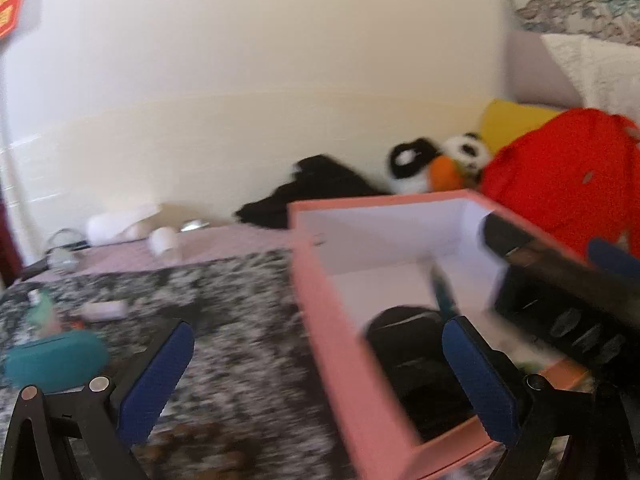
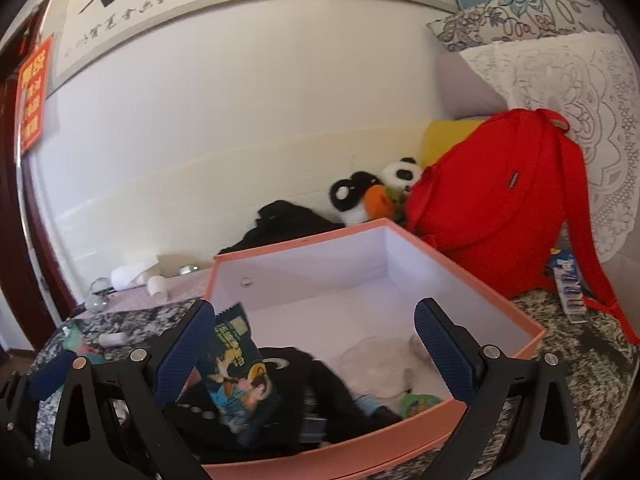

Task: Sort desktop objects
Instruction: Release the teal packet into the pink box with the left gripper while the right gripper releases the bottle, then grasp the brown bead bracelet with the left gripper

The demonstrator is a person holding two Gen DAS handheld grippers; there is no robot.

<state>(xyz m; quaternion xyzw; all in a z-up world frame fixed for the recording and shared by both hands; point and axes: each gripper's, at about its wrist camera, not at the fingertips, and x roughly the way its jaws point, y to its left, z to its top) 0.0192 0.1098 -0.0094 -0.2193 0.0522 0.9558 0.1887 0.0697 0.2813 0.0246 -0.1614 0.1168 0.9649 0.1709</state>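
Pink box already holds a snack packet, dark clothing and pale cloth; a teal case and small bits remain left of it. Left gripper and right gripper both gape empty.

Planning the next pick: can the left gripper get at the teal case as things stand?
Probably yes. The left gripper is open and empty, and the teal case lies on the patterned tabletop just left of it, outside the pink box, with nothing on top. The view is blurred, so small clutter nearby is uncertain.
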